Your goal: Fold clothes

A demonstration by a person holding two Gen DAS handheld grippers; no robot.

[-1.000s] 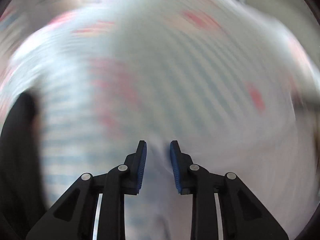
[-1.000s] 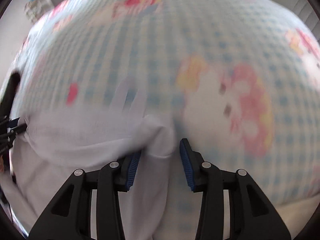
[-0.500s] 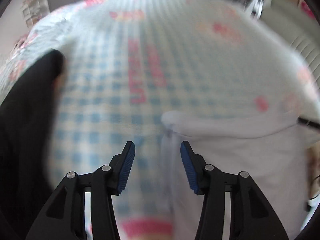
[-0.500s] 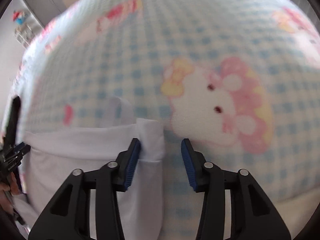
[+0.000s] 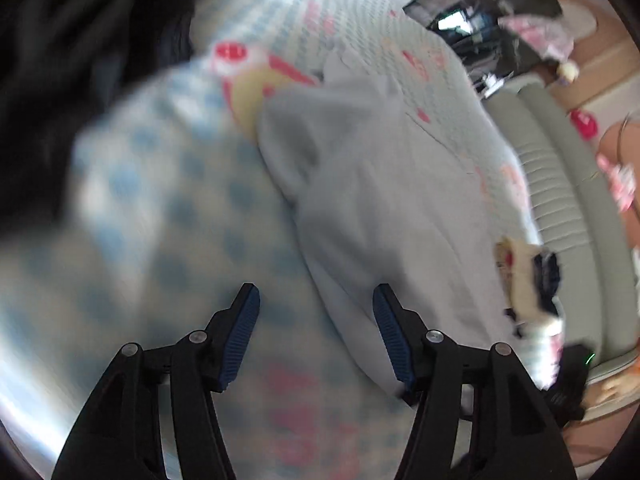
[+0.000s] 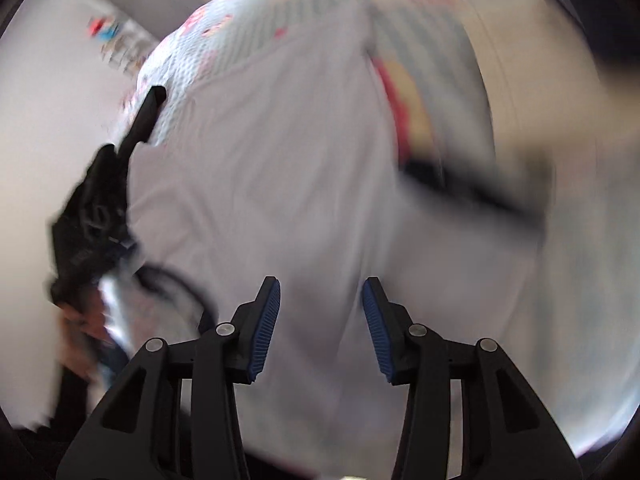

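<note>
Lying bunched on the blanket [image 5: 168, 216], the white garment [image 5: 384, 200] sits at one o'clock of both gaping, empty tools [image 5: 316, 336] [image 6: 320, 320], between folds or finished.

Home bedroom – cartoon-print checked blanket [image 5: 168, 184], padded headboard [image 5: 560, 184], cluttered shelves [image 5: 492, 28].

Left gripper [image 5: 316, 320] jaws wide apart, empty, over checked blanket [image 5: 160, 208]; white garment [image 5: 384, 200] lies on blanket, its edge just beside right pad; dark cloth [image 5: 60, 60] at blanket's far left; view blurred.
</note>
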